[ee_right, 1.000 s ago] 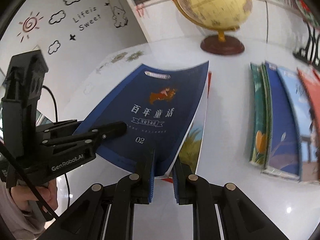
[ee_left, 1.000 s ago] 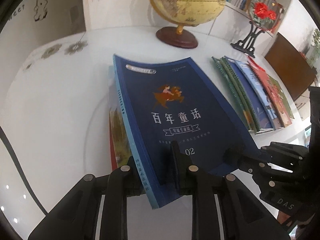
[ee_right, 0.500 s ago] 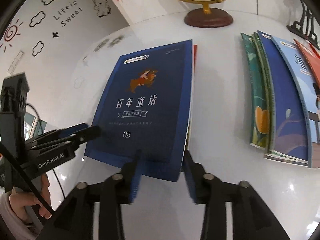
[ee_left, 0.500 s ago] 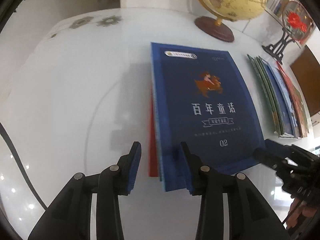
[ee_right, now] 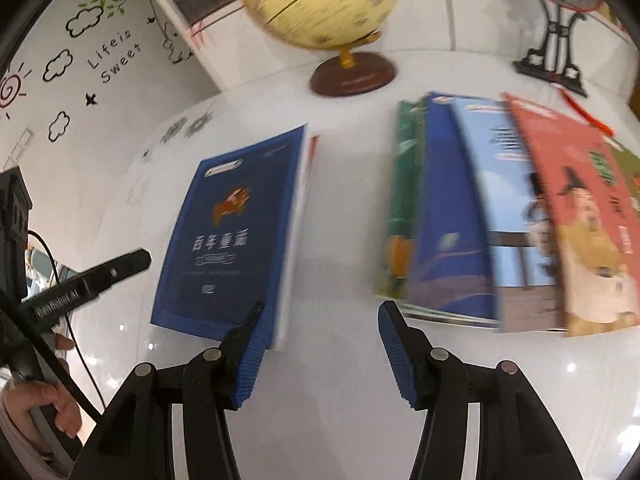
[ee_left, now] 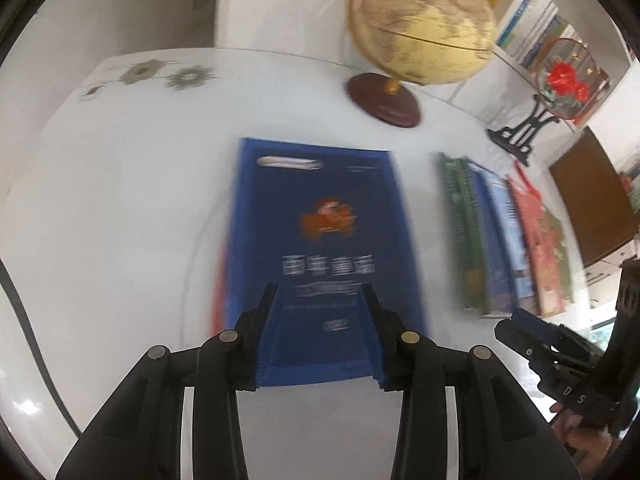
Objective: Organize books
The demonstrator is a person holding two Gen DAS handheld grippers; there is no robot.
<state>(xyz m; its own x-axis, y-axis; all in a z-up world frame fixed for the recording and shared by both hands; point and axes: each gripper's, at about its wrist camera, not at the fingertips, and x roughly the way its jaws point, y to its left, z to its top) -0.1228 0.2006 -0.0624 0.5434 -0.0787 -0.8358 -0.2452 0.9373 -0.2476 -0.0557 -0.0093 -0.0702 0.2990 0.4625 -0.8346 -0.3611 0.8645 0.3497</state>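
The dark blue softcover book lies flat on the glossy white surface, on top of a thinner red-edged book whose edge shows along one long side. In the left wrist view the left tongs hang over the near end of the blue cover, spread apart, with the cover visible between the ribbed blue pads and no contact discernible; the frame is motion-blurred. The left jaws have just been opening. In the right wrist view the right tongs stand spread wide over bare surface, with the near corner of the blue book just beside the left-hand pad and nothing between the pads; these jaws have also just been opening. A fanned row of overlapping picture books, green, blue, light blue and red, lies well apart from the blue book, beyond the right-hand pad. The blue cover carries a small orange figure, a white line of Chinese characters, a banner beneath it and "02" near the lower edge. The left tongs, seen from the right wrist, bear the marking "GenRobot.AI". The wall decal reads "Life is Sweet".
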